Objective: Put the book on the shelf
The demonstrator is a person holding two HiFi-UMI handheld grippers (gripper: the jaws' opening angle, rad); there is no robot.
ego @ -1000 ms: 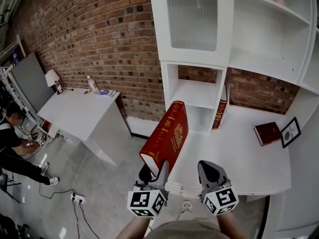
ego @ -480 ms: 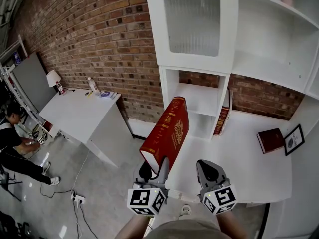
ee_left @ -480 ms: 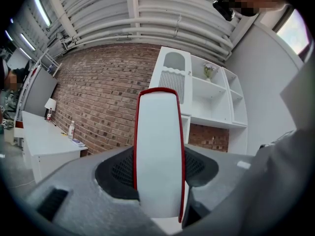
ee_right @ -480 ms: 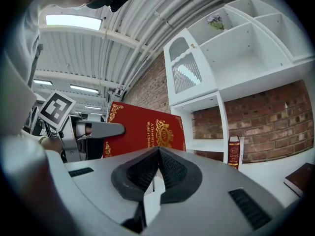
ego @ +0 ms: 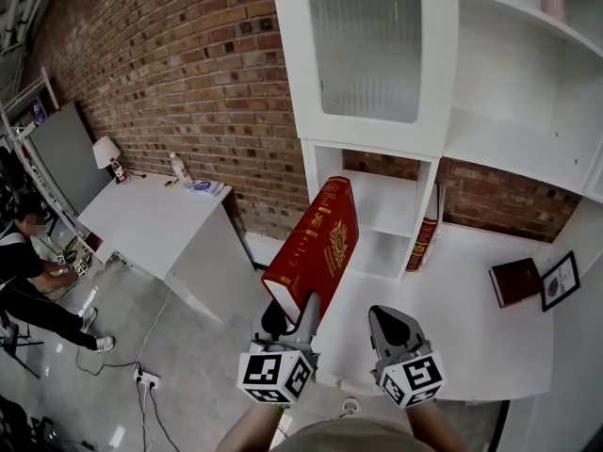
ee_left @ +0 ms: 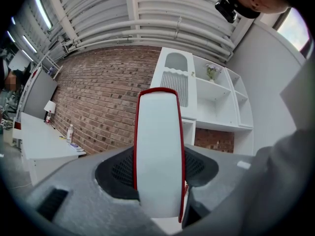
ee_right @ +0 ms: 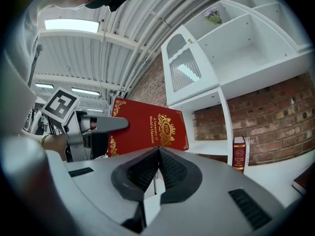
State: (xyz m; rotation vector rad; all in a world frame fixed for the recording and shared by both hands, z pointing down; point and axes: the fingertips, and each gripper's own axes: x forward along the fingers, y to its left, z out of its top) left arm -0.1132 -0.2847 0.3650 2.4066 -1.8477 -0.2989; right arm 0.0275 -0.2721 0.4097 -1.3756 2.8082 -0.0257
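One stiff, heavy-looking book (ego: 316,245) is pinched at its bottom end in my left gripper (ego: 290,316), tilted toward the shelf (ego: 379,194). My right gripper (ego: 394,328) is pressed together, empty (it could steady the likely slick cover).

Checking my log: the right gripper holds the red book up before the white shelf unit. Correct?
No. The left gripper holds the red book up before the white shelf unit; the left gripper view shows it clamped there.
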